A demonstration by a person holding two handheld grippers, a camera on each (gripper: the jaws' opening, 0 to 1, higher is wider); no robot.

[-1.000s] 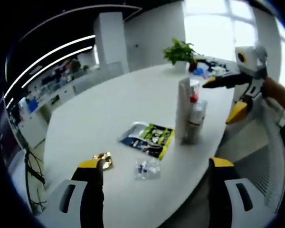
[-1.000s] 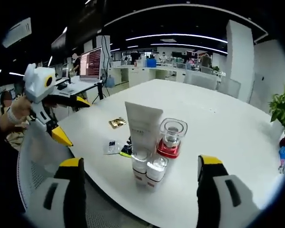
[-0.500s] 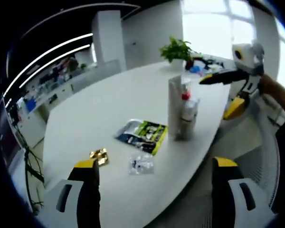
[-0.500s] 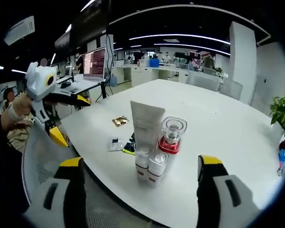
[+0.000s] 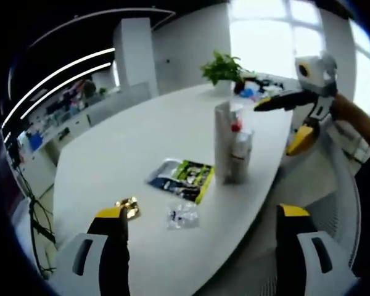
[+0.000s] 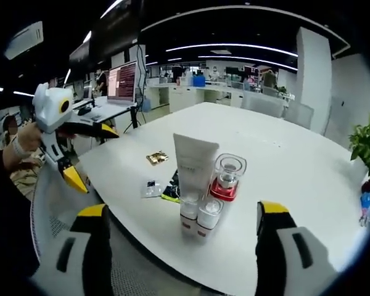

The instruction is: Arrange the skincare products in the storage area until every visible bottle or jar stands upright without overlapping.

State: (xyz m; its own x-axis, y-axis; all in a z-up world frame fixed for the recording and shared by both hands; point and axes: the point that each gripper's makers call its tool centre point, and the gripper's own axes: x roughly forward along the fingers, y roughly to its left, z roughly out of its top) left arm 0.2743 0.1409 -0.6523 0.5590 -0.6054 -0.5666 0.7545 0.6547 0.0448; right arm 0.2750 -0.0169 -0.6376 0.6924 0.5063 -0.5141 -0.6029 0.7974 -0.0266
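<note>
White table bears upright tube, jar, two bottles; both grippers' jaws wide open, empty.

Windows at the far right blow out white in the left gripper view. Ceiling light strips glow overhead; everything's soft, and edges bend with fisheye warp.
</note>
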